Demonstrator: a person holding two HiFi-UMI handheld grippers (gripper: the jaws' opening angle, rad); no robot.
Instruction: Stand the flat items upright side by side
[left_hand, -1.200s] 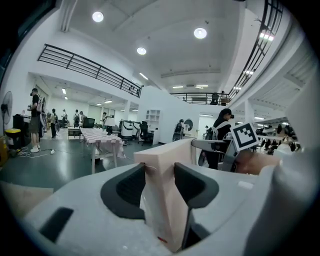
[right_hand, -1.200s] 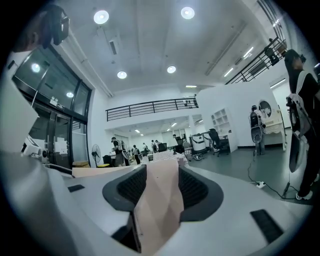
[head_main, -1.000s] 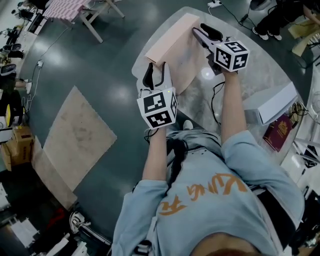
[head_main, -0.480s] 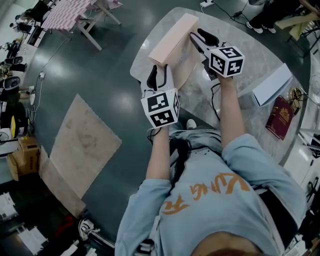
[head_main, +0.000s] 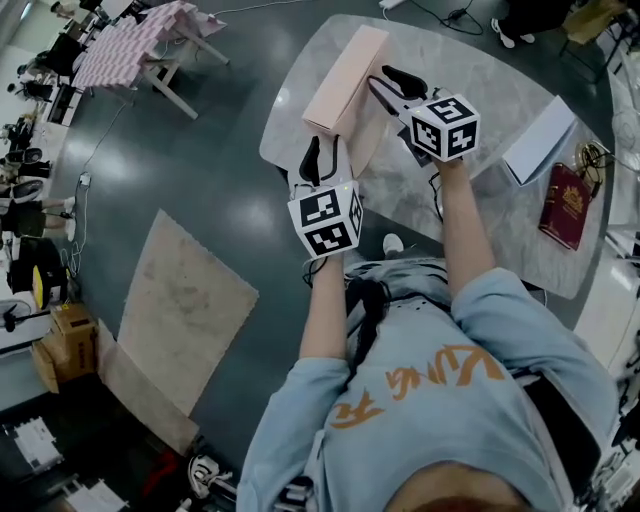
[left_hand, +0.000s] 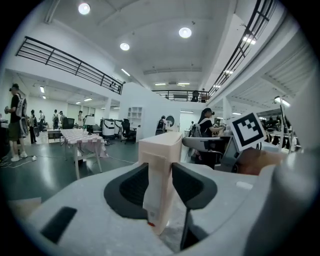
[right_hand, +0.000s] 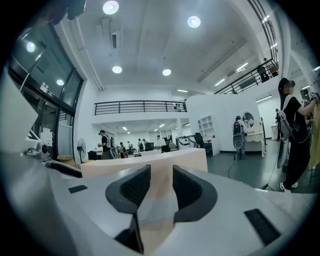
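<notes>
grey marbled tabletop (head_main: 470, 60): long pale pink box (head_main: 345, 75) at left tongs (head_main: 320, 150) and right tongs (head_main: 385, 82); white flat box (head_main: 540, 140), dark red book (head_main: 565, 205) further right.

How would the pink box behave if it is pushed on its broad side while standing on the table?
The pink box looks stiff: its edges are straight with the left claw pinching one end. It seems light, probably cardboard, though weight cannot be seen. Standing tall and thin on the table, it would likely tip over rather than slide.
</notes>
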